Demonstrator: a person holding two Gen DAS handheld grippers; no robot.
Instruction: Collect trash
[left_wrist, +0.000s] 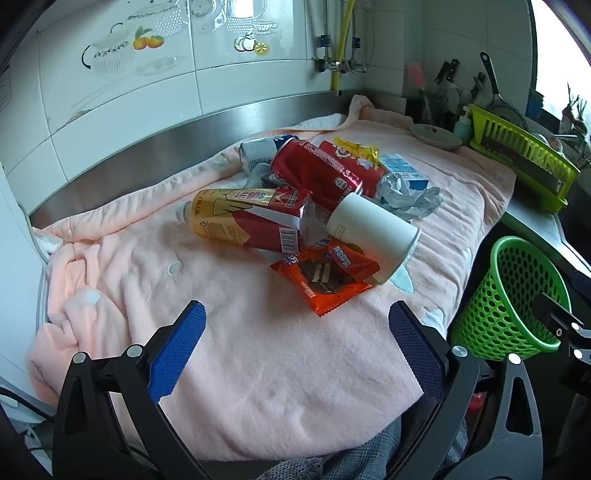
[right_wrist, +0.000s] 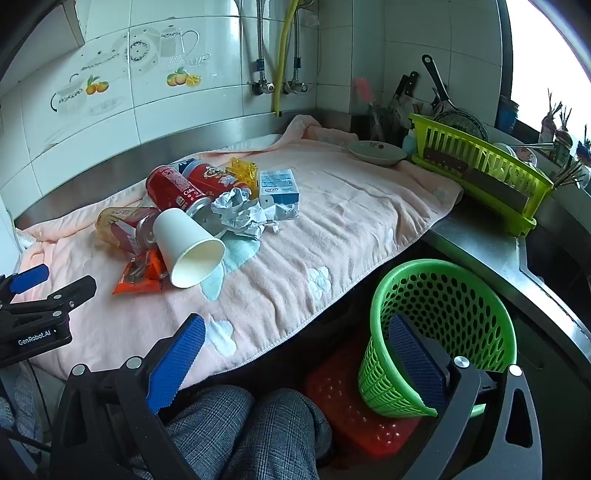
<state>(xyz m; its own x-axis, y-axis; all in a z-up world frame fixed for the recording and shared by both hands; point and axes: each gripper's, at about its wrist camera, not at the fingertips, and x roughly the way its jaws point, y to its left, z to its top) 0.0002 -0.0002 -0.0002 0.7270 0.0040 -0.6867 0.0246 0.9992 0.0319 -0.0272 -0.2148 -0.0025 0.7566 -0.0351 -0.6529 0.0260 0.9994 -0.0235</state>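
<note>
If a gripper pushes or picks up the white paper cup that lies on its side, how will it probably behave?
The white paper cup lies on its side, so it may roll in a curve. It looks empty and thin, probably light and easily crushed. Resting on the orange wrapper, it might slide.

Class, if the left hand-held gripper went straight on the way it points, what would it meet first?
Probably the bare pink fleece blanket; the left hand-held gripper reaches the orange snack wrapper only beyond. Depth is unclear.
</note>
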